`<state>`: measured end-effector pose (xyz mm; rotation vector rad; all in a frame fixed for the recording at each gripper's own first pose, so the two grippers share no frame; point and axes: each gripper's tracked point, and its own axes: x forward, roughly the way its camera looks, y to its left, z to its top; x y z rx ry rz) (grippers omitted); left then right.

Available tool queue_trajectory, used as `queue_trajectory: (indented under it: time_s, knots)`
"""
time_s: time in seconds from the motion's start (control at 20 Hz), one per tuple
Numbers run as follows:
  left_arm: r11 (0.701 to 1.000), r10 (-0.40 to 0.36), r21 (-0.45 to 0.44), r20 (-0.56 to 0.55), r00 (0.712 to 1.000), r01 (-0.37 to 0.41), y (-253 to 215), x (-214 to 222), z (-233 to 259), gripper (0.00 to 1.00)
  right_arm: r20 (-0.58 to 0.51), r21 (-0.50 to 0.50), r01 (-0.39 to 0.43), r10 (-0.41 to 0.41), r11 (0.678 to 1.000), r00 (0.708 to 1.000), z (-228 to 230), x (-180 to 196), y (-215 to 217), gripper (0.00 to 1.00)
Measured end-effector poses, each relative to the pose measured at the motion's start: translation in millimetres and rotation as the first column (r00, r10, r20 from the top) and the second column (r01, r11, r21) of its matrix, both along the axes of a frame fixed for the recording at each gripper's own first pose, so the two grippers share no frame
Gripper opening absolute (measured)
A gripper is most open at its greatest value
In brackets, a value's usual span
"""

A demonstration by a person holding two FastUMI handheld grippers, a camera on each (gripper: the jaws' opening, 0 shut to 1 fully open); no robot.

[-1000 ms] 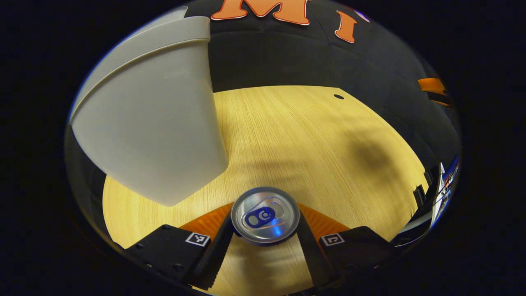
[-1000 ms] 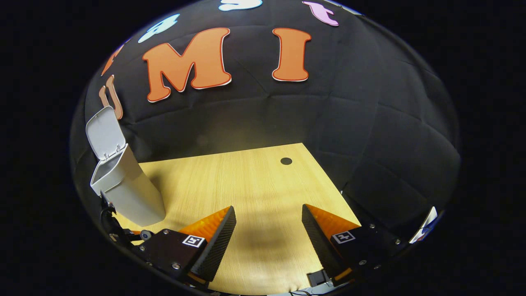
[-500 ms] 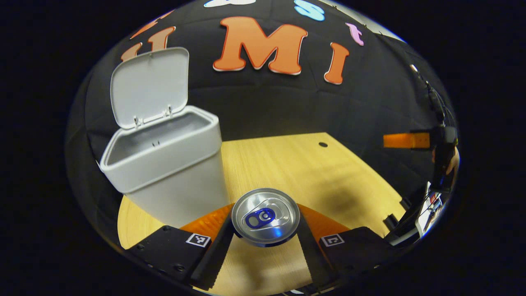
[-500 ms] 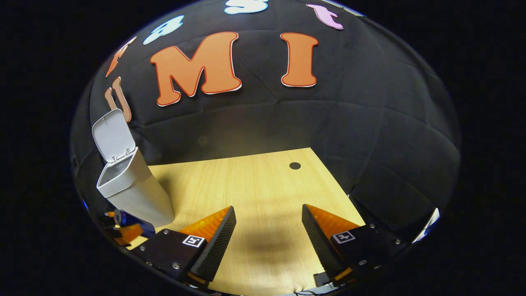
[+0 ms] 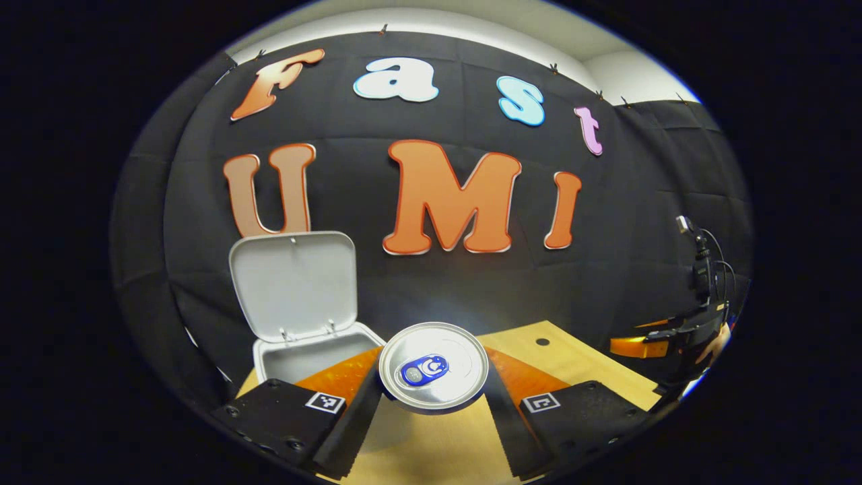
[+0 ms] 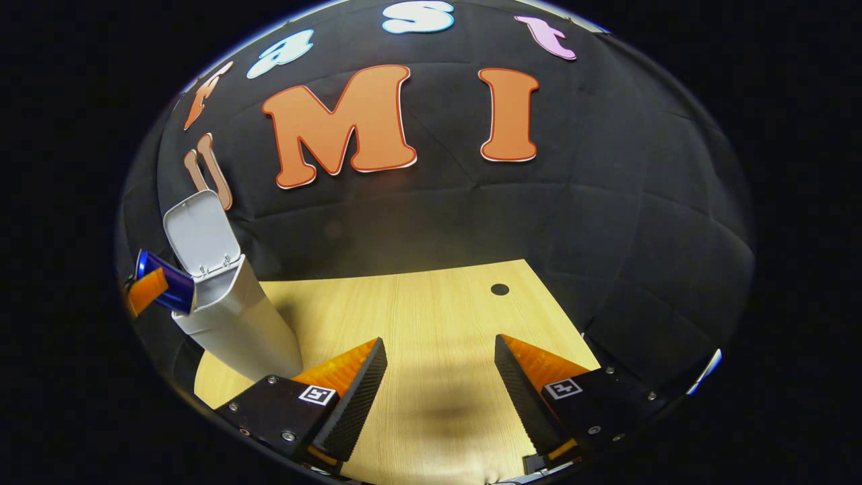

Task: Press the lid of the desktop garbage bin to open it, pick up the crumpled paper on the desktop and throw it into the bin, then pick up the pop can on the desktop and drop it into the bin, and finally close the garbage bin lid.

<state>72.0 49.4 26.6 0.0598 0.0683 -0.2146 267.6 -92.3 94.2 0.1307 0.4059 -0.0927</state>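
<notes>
My left gripper [image 5: 432,397] is shut on a pop can [image 5: 433,366], whose silver top with a blue tab faces the camera. Just behind and left of the can stands the white bin [image 5: 306,357] with its lid [image 5: 292,285] raised upright. In the right gripper view the same bin [image 6: 232,316] stands at the left with its lid [image 6: 201,232] up, and the blue can [image 6: 168,281] hangs at the bin's rim, held by the left gripper's fingers [image 6: 145,291]. My right gripper [image 6: 441,380] is open above the wooden table [image 6: 417,316], with nothing between its fingers.
A small dark hole [image 6: 500,289] marks the table near its far right corner. The right gripper [image 5: 646,347] and the hand holding it show at the right edge of the left gripper view, with a cabled device [image 5: 702,269] above.
My left gripper has risen with the can, from low beside the bin's wall to the level of its open top. The right gripper has barely shifted.
</notes>
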Motion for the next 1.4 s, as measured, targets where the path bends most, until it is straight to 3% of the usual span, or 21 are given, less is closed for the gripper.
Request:
queue_trajectory:
  time_s: [0.15, 0.35, 0.6, 0.7, 0.8, 1.1, 1.4]
  knots:
    - [0.995, 0.098, -0.014, 0.031, 0.995, -0.098, 48, 26, 31, 0.80, -0.004, 0.001, -0.007, 0.007, 1.000, 1.000, 0, 6, 7, 0.96]
    - [0.980, 0.195, -0.019, -0.048, 0.980, -0.197, 100, 60, 13, 0.81, -0.021, 0.004, 0.006, -0.006, 1.000, 1.000, -6, 12, 6, 0.97]
    - [0.973, 0.227, -0.005, -0.191, 0.955, -0.232, 124, 91, -35, 0.81, -0.039, 0.010, 0.010, -0.010, 1.000, 0.999, -12, 12, 10, 0.97]
    - [0.967, 0.215, -0.084, -0.227, 0.950, -0.239, 124, 95, -51, 0.83, -0.048, 0.019, 0.012, -0.011, 1.000, 0.999, -14, 12, 11, 0.97]
    - [0.962, 0.208, -0.129, -0.222, 0.953, -0.240, 125, 94, -52, 0.97, -0.058, 0.020, 0.020, -0.018, 1.000, 0.998, -16, 11, 9, 0.97]
    - [0.960, 0.233, -0.108, -0.193, 0.953, -0.257, 132, 88, -45, 0.94, -0.071, 0.030, 0.002, 0.000, 1.000, 0.997, -19, 12, 17, 0.96]
    - [0.954, 0.295, -0.023, -0.067, 0.953, -0.297, 150, 75, -6, 0.95, -0.074, 0.037, -0.022, 0.025, 0.999, 0.997, -20, 11, 26, 0.97]
